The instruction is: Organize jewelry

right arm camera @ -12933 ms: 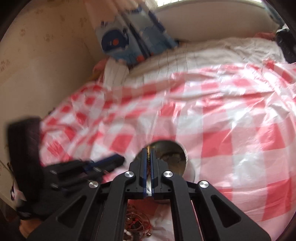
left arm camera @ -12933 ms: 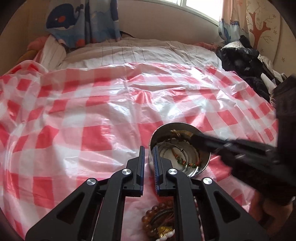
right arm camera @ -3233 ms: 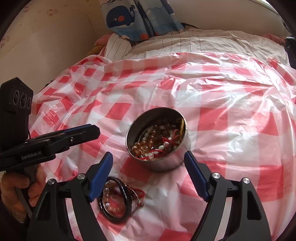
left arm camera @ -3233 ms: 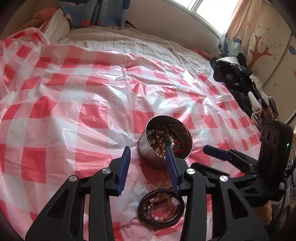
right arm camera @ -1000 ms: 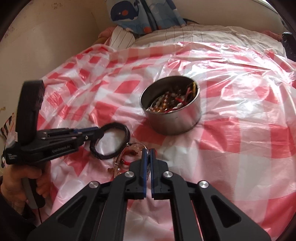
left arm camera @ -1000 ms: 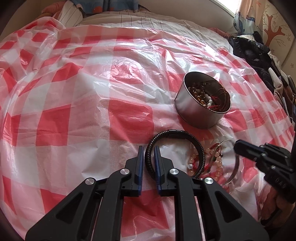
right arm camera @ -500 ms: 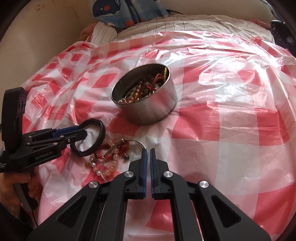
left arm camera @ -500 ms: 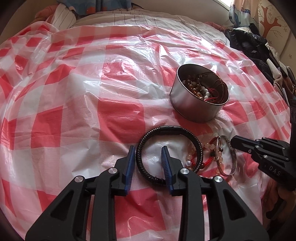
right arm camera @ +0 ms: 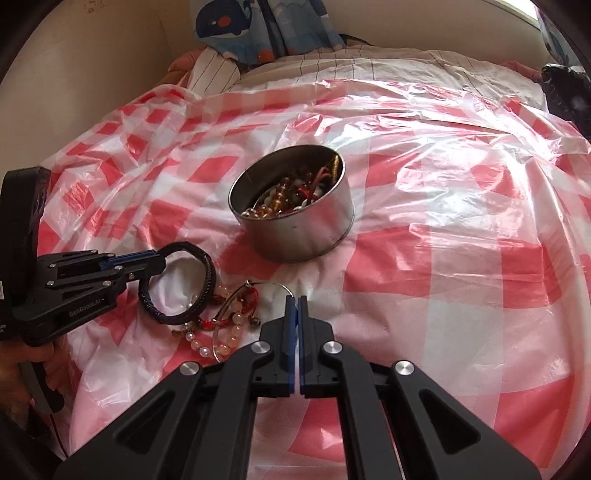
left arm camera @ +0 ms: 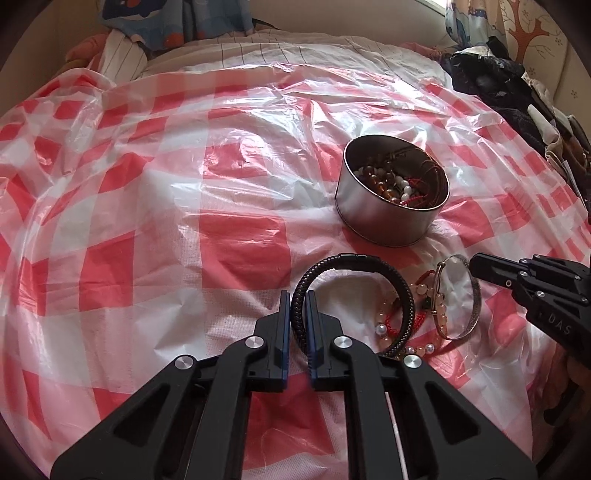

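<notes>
Bed covered with red-and-white checked plastic sheet point(left arm camera: 236, 254). Round metal tin point(left arm camera: 388, 221) upright on sheet, filled with beaded bracelets and red cords. Nearer the cameras, just in front of tin: black braided bracelet point(left arm camera: 373, 266) lying flat, beside a tangle of pearl and amber bead strands point(right arm camera: 221, 328) and a thin metal bangle point(left arm camera: 474, 306). Left tongs point(left arm camera: 297, 314) just closed down, blue pads pinching the near-left arc of black braided bracelet, bracelet not lifted. Right tongs point(right arm camera: 296, 317) fully shut, pads together; tips at the bangle's wire edge, grip on it cannot be told. Striped bedding point(right arm camera: 369, 62) and whale-print cloth point(right arm camera: 258, 26) at far end.
</notes>
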Motion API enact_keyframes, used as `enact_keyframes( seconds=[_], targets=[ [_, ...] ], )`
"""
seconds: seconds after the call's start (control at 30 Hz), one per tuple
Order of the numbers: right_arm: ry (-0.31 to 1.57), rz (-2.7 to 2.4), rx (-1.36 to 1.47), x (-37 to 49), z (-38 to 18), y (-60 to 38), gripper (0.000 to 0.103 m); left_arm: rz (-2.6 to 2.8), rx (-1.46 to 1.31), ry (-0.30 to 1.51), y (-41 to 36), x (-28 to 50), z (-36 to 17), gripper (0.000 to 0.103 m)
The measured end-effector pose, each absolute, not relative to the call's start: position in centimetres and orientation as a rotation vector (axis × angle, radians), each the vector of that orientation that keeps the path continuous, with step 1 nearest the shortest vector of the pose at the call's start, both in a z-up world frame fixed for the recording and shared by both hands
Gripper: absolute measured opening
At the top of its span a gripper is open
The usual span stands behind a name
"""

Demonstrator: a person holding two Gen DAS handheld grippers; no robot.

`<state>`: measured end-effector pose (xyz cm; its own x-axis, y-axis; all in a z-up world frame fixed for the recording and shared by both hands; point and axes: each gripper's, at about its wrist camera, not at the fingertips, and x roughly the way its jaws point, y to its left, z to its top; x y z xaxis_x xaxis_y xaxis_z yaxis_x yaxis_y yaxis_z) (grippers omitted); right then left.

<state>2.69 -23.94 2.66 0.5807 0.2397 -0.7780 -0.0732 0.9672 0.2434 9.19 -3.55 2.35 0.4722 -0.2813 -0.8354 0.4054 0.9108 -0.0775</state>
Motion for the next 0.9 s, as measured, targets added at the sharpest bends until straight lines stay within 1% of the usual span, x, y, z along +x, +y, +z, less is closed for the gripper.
enact_keyframes(
  seconds=[0.03, 0.07, 0.1, 0.13, 0.17, 0.23, 0.27, 0.3, 0.33, 0.37, 0.4, 0.47, 0.5, 0.67, 0.9],
  targets=[
    [0.939, 0.175, 0.198, 2.8, 2.7, -24.1, 0.005, -0.419, 0.136, 0.997, -3.5, 9.2, 2.3, 0.007],
    [0.938, 0.167, 0.199, 2.8, 2.7, -24.1, 0.014, -0.418, 0.133, 1.0, -3.4, 9.3, 2.2, 0.007],
    [0.931, 0.16, 0.192, 2.7, 2.8, -24.0, 0.04, -0.417, 0.132, 1.001, -3.4, 9.3, 2.2, 0.007],
    [0.928, 0.157, 0.177, 2.7, 2.9, -23.8, 0.044, -0.417, 0.133, 1.0, -3.5, 9.3, 2.3, 0.007],
    [0.932, 0.159, 0.17, 2.7, 2.8, -23.7, 0.044, -0.417, 0.133, 1.001, -3.5, 9.3, 2.2, 0.007],
    [0.95, 0.166, 0.172, 2.9, 2.5, -23.6, 0.039, -0.416, 0.135, 1.006, -3.4, 9.4, 2.0, 0.007],
    [0.959, 0.169, 0.168, 3.0, 2.4, -23.5, 0.038, -0.415, 0.135, 1.009, -3.4, 9.4, 1.9, 0.007],
    [0.968, 0.176, 0.164, 3.0, 2.2, -23.4, 0.033, -0.414, 0.136, 1.011, -3.4, 9.4, 1.8, 0.007],
    [0.985, 0.182, 0.157, 3.1, 1.9, -23.3, 0.026, -0.413, 0.139, 1.015, -3.4, 9.5, 1.7, 0.007],
    [1.007, 0.184, 0.144, 3.2, 1.5, -23.0, 0.021, -0.412, 0.142, 1.017, -3.5, 9.5, 1.6, 0.007],
    [1.025, 0.184, 0.12, 3.3, 1.1, -22.7, 0.012, -0.411, 0.146, 1.019, -3.5, 9.5, 1.5, 0.007],
    [1.017, 0.192, 0.1, 3.1, 1.2, -22.3, 0.005, -0.413, 0.16, 1.015, -3.7, 9.4, 1.4, 0.007],
    [0.994, 0.198, 0.109, 3.0, 1.7, -22.3, 0.003, -0.419, 0.158, 1.012, -3.8, 9.3, 1.6, 0.007],
    [0.893, 0.182, 0.154, 2.1, 3.7, -23.7, 0.003, -0.473, 0.121, 0.96, -3.9, 8.6, 3.7, 0.007],
    [0.828, 0.156, 0.165, 1.9, 5.3, -24.0, 0.003, -0.505, 0.01, 0.895, -3.6, 8.8, 6.1, 0.007]
  ],
)
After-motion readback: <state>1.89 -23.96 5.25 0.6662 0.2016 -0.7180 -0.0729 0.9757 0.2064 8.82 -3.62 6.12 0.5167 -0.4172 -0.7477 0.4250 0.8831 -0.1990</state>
